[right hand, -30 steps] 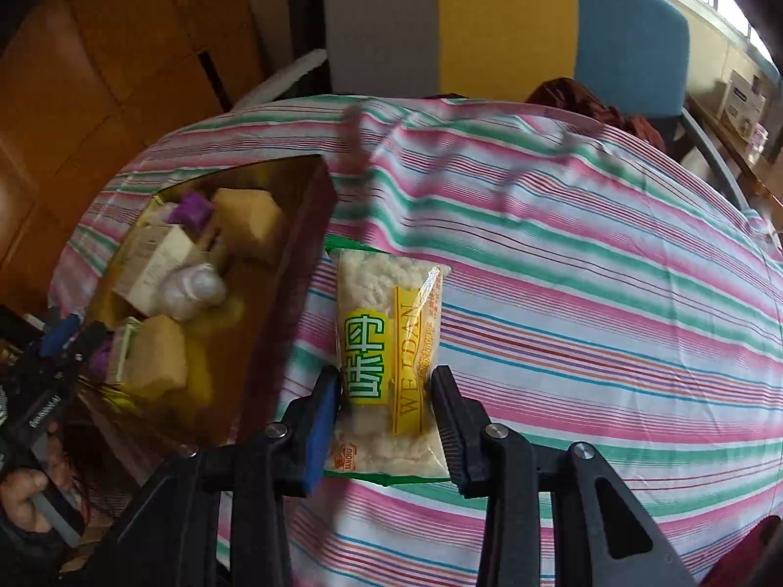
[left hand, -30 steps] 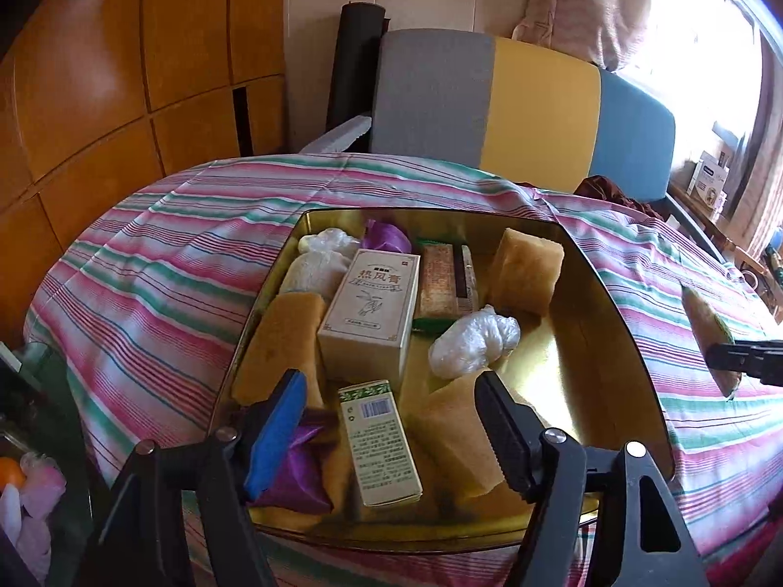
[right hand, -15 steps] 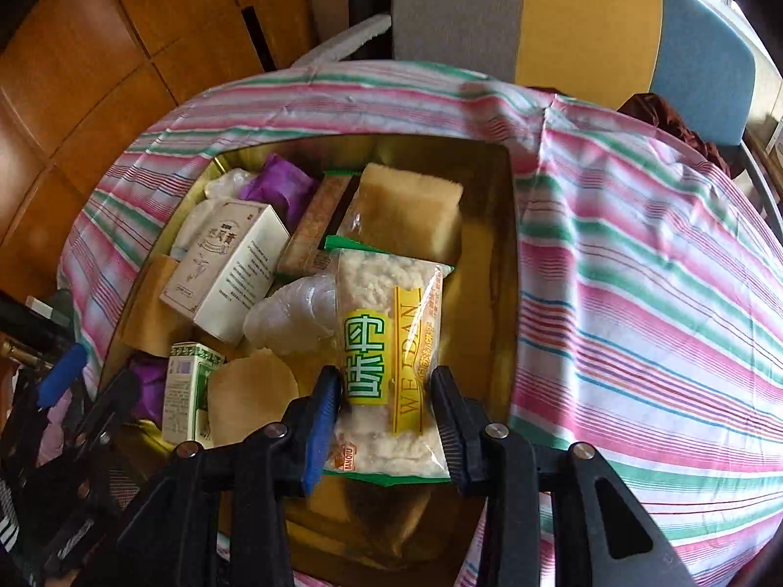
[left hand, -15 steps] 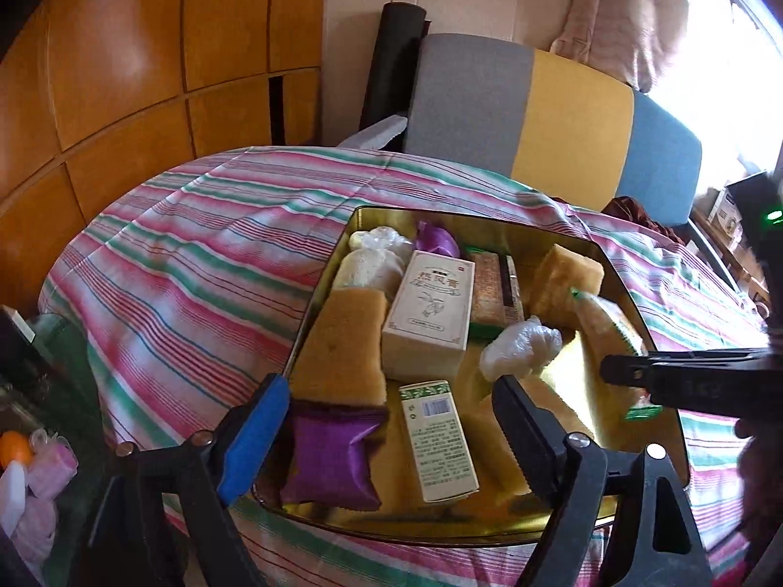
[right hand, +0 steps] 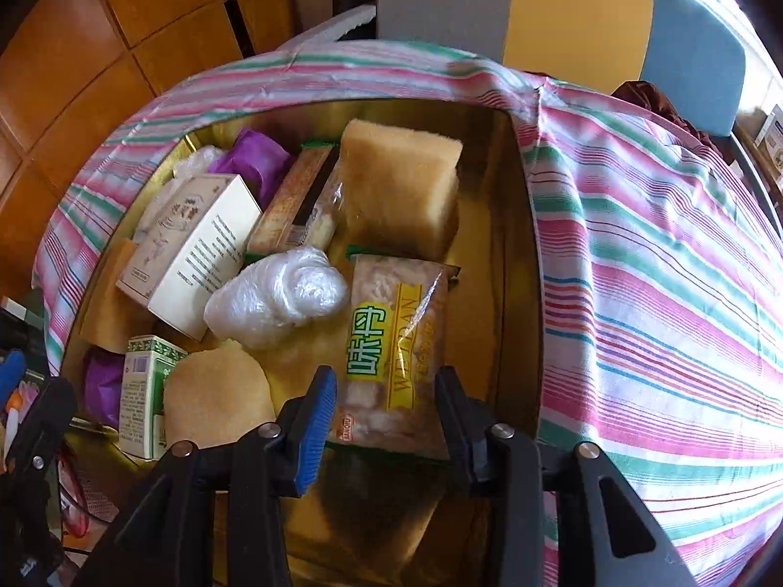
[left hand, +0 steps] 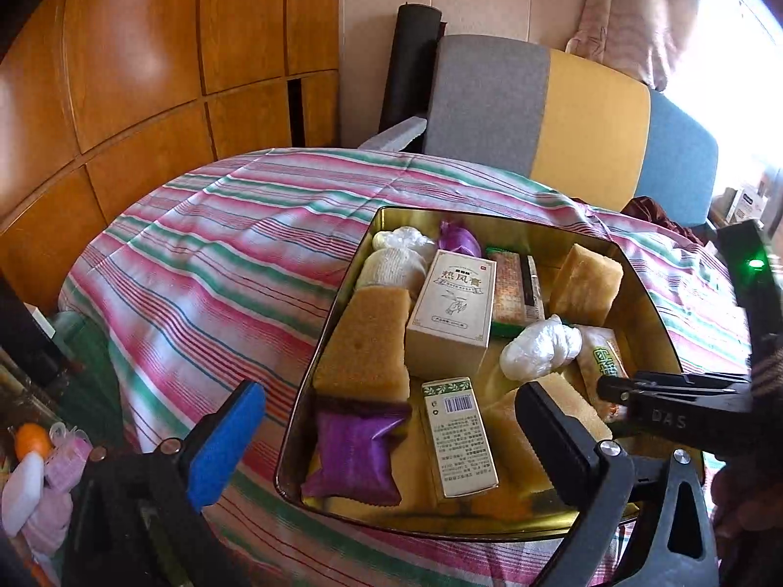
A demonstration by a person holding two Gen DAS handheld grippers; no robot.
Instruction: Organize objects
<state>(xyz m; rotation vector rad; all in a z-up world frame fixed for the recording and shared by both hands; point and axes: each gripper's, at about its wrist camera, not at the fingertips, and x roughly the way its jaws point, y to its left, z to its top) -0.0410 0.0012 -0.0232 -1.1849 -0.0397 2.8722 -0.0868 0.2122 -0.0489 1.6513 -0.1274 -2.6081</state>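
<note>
A gold tin [left hand: 651,303] on the striped tablecloth holds several sponges, a beige box [left hand: 452,313], a green-white box [left hand: 460,435], purple pouches and a white plastic wad [right hand: 279,293]. The yellow-green snack packet [right hand: 391,332] lies tilted inside the tin, by its right wall [right hand: 514,244]. My right gripper [right hand: 386,381] straddles the packet's near end. Its jaws are opening, and the pads sit just off the packet's sides. In the left wrist view the right gripper [left hand: 607,389] reaches in from the right over the packet [left hand: 604,359]. My left gripper [left hand: 386,389] hangs wide open and empty over the tin's near left part.
The striped tablecloth [left hand: 220,254] covers a round table. A grey, yellow and blue chair [left hand: 563,112] stands behind it, with wood panelling [left hand: 122,73] to the left. Small bottles and an orange thing [left hand: 29,445] sit low beyond the table's near left edge. A person's hand [left hand: 766,381] holds the right gripper.
The right gripper carried the snack packet from the tablecloth leftward over the tin and down into it, then loosened. The left jaws spread wider.
</note>
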